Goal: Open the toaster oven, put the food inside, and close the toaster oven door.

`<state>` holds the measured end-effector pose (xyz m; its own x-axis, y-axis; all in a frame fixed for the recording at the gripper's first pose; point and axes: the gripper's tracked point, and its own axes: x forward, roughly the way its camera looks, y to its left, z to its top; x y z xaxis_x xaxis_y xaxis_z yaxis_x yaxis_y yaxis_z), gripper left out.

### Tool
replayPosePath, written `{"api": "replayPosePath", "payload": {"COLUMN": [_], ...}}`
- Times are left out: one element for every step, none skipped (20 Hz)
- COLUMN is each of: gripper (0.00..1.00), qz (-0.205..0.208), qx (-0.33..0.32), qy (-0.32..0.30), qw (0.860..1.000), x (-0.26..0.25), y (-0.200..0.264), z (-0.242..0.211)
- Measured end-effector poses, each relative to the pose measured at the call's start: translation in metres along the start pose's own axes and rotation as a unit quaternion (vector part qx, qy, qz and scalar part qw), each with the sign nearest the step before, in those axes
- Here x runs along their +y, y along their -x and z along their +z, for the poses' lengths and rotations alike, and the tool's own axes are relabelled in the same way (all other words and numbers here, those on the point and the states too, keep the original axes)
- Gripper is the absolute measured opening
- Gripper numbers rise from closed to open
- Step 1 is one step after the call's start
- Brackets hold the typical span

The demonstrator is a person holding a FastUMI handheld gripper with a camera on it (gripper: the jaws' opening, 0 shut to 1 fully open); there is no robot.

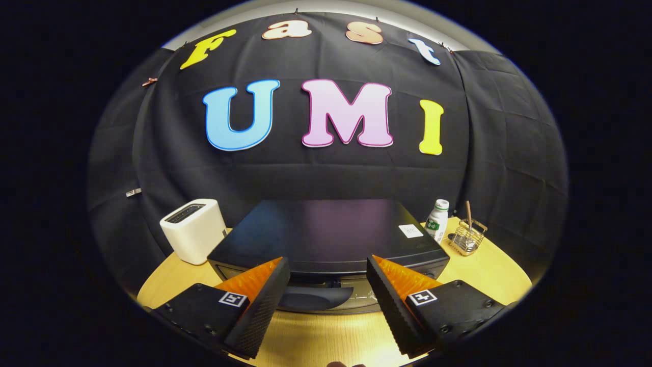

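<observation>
A black toaster oven point(328, 234) stands on the wooden table point(326, 336), seen from above its front, with its flat top facing me. Its door handle point(316, 298) shows as a dark curved bar low on the front, between my two fingertips. My gripper point(328, 275) is open, its fingers spread wide to either side of the handle and just above the oven's front edge. Nothing is held between them. I cannot make out the food.
A white slot toaster point(193, 229) sits left of the oven. To the oven's right stand a white bottle with a green label point(437, 220) and a small wire basket point(467, 238) holding a stick. A white sticker point(410, 231) lies on the oven's top.
</observation>
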<state>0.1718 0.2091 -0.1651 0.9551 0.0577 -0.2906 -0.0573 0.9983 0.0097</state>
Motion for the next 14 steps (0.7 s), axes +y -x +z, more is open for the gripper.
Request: {"api": "replayPosePath", "payload": {"gripper": [0.99, 0.99, 0.98, 0.98, 0.99, 0.98, 0.98, 0.98, 0.98, 0.98, 0.99, 0.99, 0.99, 0.99], "qz": [0.001, -0.001, -0.005, -0.005, -0.009, -0.011, -0.013, -0.011, -0.007, -0.002, 0.002, 0.002, 0.001, 0.0], "qx": [0.005, 0.013, 0.025, 0.014, 0.011, 0.016, 0.021, 0.029, 0.036, 0.046, 0.053, 0.053, 0.057, 0.061], "qy": [-0.007, -0.007, -0.002, 0.001, 0.005, 0.006, 0.003, 0.003, 0.001, 0.001, 0.001, 0.005, 0.012, 0.016], "qw": [1.0, 1.0, 1.0, 1.0, 1.0, 1.0, 1.0, 1.0, 0.999, 0.999, 0.999, 0.999, 0.998, 0.998], "x": [0.003, 0.006, 0.006, 0.007, 0.007, 0.008, 0.007, 0.007, 0.008, 0.009, 0.009, 0.008, 0.008, 0.008], "y": [-0.004, -0.007, -0.008, -0.004, -0.006, -0.004, 0.0, 0.002, 0.006, 0.013, 0.02, 0.026, 0.035, 0.043], "z": [-0.004, -0.011, -0.019, -0.016, -0.017, -0.018, -0.018, -0.022, -0.026, -0.032, -0.038, -0.042, -0.047, -0.054]}}
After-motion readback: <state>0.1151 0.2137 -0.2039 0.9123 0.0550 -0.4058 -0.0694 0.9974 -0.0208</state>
